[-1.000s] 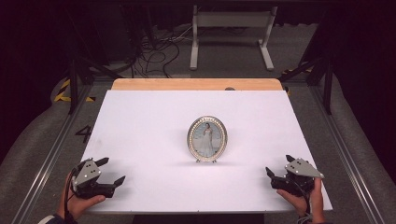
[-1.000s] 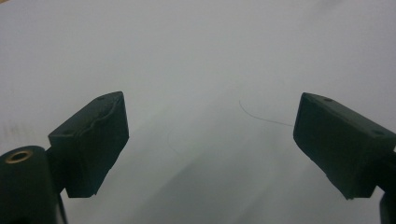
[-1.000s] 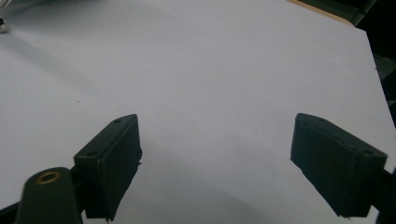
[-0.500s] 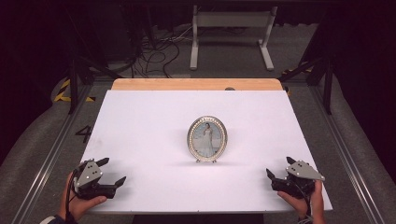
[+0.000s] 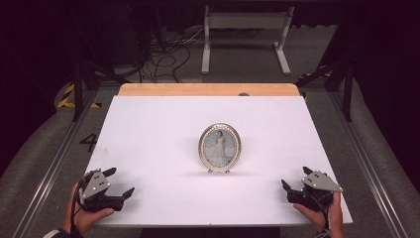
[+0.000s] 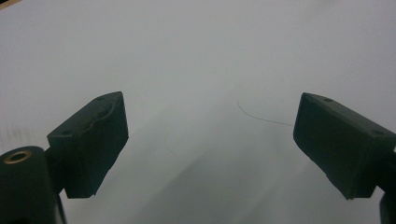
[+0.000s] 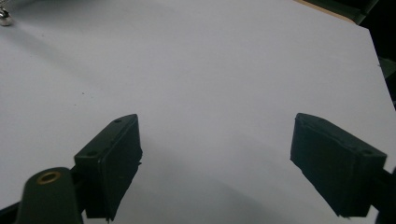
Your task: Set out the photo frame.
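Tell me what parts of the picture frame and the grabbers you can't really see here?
- Picture frame, high view: its back and stand are hidden behind its front; the photo is too small for detail.
- Frame's foot, right gripper view: cut off by the top-left edge.
- Left gripper and right gripper, high view: undersides hidden by their grey plates and the hands.

Looking down on a white worktop with a strip of pale wood showing along its far edge; sitting on grey carpet floor, flanked by metal rails; lying beyond, tangled black cables and a white metal stand, fading into a dark room
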Motion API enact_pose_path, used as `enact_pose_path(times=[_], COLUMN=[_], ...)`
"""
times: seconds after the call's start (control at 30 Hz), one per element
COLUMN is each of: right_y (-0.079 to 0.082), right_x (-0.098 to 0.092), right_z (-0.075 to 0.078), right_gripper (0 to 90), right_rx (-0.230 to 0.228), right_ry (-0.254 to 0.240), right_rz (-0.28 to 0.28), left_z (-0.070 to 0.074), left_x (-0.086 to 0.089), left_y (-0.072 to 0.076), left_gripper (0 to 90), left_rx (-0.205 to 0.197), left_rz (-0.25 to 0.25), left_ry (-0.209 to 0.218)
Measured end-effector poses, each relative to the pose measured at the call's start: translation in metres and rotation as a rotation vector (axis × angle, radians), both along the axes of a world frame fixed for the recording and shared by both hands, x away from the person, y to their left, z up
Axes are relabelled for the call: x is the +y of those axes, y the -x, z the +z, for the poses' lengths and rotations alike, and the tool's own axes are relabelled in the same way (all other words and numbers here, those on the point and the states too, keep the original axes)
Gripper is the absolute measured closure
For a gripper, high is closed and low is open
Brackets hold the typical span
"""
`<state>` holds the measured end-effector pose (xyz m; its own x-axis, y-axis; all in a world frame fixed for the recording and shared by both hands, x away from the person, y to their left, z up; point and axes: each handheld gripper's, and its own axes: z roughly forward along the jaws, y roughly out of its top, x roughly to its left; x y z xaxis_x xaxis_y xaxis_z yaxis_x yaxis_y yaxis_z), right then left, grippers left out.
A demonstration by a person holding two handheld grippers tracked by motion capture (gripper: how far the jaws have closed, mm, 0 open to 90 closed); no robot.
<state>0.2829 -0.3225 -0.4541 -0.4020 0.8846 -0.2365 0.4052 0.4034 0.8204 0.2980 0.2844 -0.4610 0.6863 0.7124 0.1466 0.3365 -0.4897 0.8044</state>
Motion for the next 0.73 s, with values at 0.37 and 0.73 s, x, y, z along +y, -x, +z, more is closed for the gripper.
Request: enact_pose_path(times=[0.37, 0.73], right_y=[-0.0005, 0.0000], right_x=[-0.0006, -0.0025], right_z=[-0.0005, -0.0001], right_gripper=[15.9, 15.5], right_rx=[-0.001, -0.003], right_ry=[-0.004, -0.012], right_rz=[-0.005, -0.019], left_z=[-0.0005, -0.0006], left_x=[-0.0010, -0.0033], left_y=[-0.0011, -0.0046], left_gripper=[10.8, 10.7], left_rx=[0.005, 0.005], left_rz=[0.002, -0.003], left_ry=[-0.001, 0.003])
